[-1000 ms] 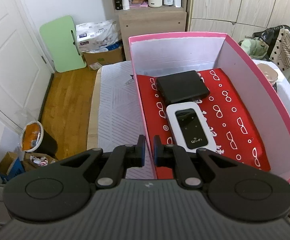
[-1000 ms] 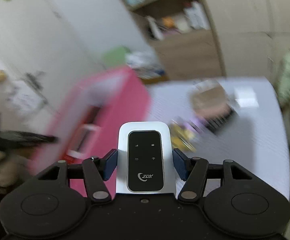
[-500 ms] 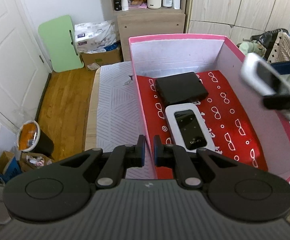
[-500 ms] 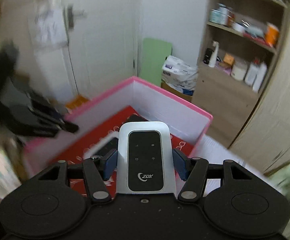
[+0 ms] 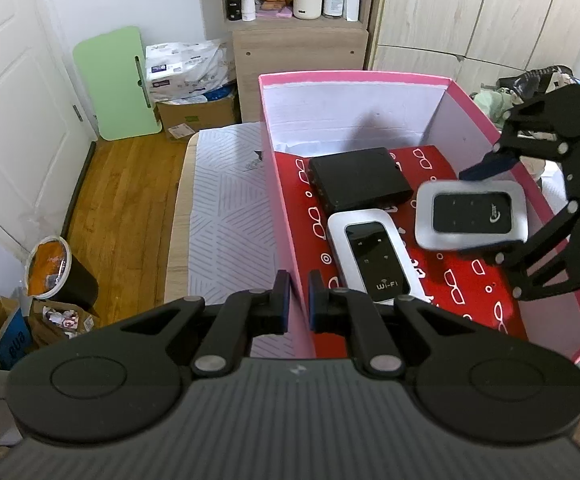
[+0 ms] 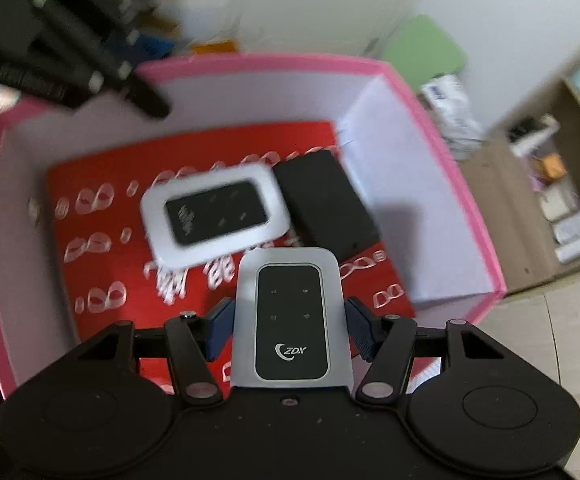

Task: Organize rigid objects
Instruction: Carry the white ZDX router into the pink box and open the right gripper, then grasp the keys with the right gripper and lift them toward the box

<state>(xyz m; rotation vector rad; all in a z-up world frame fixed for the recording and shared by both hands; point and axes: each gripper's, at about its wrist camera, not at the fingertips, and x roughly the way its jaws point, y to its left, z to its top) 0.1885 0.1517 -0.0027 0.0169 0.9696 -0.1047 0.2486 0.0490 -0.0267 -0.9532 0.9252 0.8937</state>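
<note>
Left gripper [image 5: 294,295]: your jaws are pinched nearly together on the box [image 5: 285,216] wall, low at its near left side.
Right gripper [image 6: 290,330]: your pads [image 6: 221,330] clamp the silver router [image 6: 292,322] by its sides, held level above the box floor, reaching in from the box's right.

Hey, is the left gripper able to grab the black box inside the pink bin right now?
Probably not: the left gripper is shut on the pink bin's wall, and the white router lies before the black box.
</note>
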